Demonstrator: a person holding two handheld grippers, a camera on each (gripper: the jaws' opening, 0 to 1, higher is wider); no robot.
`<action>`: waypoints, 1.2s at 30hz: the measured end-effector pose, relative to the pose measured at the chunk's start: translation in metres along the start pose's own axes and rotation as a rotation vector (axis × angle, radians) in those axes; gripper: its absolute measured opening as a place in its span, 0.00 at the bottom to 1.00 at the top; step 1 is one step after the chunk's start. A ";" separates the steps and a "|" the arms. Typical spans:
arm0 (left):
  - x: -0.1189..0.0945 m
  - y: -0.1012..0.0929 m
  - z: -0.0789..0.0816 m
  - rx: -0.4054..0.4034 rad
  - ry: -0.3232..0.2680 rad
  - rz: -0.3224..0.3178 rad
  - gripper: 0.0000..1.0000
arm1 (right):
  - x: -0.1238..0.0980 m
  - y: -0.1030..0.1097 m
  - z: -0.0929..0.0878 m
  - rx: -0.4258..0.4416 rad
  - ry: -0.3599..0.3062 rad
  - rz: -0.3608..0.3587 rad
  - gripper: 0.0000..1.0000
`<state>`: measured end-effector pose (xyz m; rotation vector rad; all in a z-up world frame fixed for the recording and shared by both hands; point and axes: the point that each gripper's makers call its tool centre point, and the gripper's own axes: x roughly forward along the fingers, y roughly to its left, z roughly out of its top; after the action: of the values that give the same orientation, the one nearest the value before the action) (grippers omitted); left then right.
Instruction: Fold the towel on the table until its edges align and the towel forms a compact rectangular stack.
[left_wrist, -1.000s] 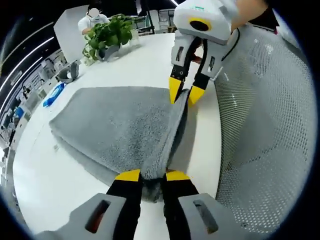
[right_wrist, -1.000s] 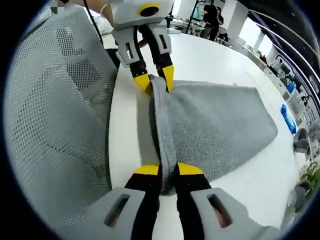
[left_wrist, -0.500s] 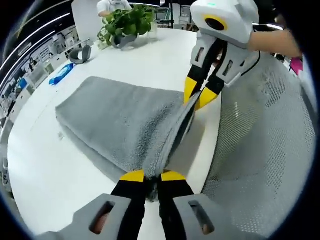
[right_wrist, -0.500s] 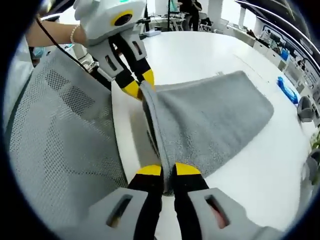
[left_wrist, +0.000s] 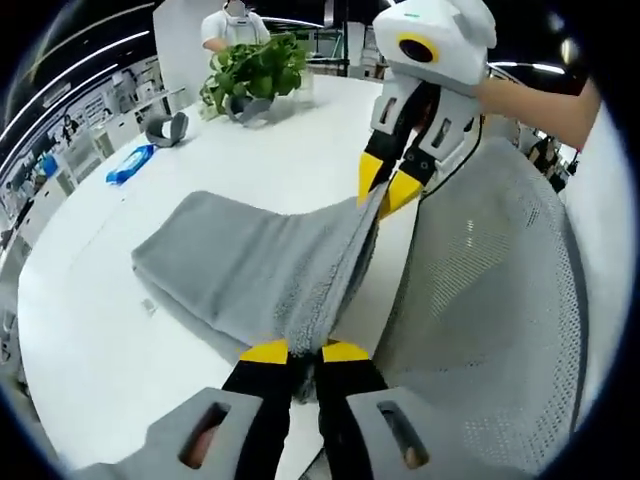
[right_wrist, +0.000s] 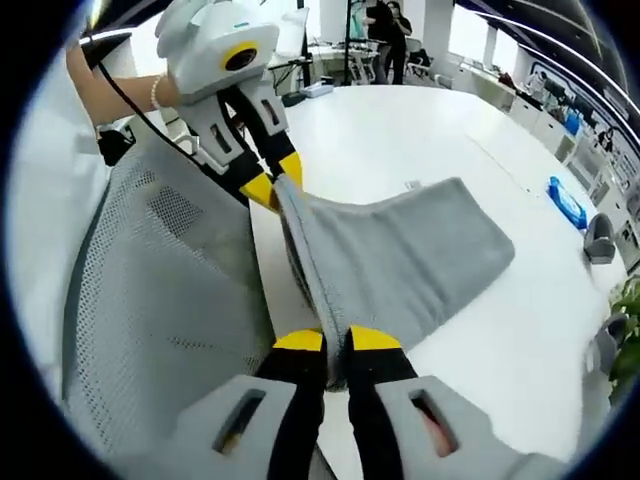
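A grey terry towel (left_wrist: 250, 270) lies folded on the white table (left_wrist: 90, 340), its near edge lifted off the surface. My left gripper (left_wrist: 305, 352) is shut on one corner of that lifted edge. The right gripper (left_wrist: 384, 185) comes in from the upper right, shut on the other corner, and the edge hangs stretched between the two. In the right gripper view the towel (right_wrist: 410, 260) slopes down from the raised edge to the table. There my right gripper (right_wrist: 336, 340) clamps its corner, and the left gripper (right_wrist: 272, 186) holds the far corner.
A grey mesh chair back (left_wrist: 480, 330) stands close beside the table edge, also the mesh chair back (right_wrist: 160, 300). A potted green plant (left_wrist: 255, 70), a grey object (left_wrist: 166, 128) and a blue packet (left_wrist: 130, 165) sit at the far side. A person (left_wrist: 230, 20) stands behind the plant.
Both grippers have risen, lifting the gripped towel edge higher off the table; more of the towel now slopes up and the rest looks smaller and further away.
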<state>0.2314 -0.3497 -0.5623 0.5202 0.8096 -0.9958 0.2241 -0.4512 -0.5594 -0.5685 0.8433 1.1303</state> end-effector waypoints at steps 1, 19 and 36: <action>-0.005 -0.002 0.002 0.005 -0.001 0.002 0.08 | -0.004 0.004 0.001 0.004 -0.007 0.009 0.04; -0.039 -0.007 0.025 0.045 -0.006 -0.012 0.08 | -0.039 0.012 0.022 -0.056 -0.023 0.031 0.04; -0.013 0.103 0.064 -0.052 -0.057 0.219 0.09 | -0.015 -0.102 0.067 -0.020 -0.095 -0.213 0.04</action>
<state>0.3416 -0.3403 -0.5100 0.5218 0.7090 -0.7828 0.3363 -0.4428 -0.5103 -0.6015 0.6740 0.9643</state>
